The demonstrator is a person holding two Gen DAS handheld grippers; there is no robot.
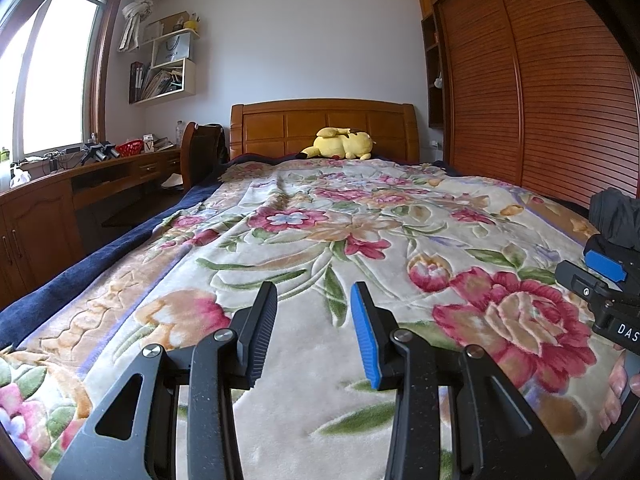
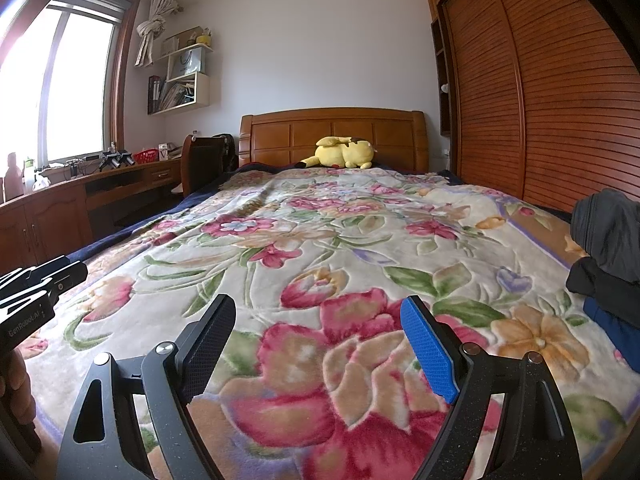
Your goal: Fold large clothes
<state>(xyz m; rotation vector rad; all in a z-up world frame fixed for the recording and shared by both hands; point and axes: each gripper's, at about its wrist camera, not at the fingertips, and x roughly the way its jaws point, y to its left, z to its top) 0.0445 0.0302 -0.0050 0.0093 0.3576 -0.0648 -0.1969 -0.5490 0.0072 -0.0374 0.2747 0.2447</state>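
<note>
Dark clothes [image 2: 608, 236] heaped, crumpled, at right edge of floral blanket [image 2: 320, 240].

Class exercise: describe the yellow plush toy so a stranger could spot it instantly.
Find the wooden headboard at the bed's far end. The plush toy lies just before it on the floral blanket. It is the only bright yellow, stuffed thing there.

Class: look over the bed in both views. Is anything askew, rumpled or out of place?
Dark clothes lie in a crumpled heap at the right edge of the floral blanket, unfolded. A yellow plush toy lies slumped by the headboard. Nothing looks damaged.
</note>
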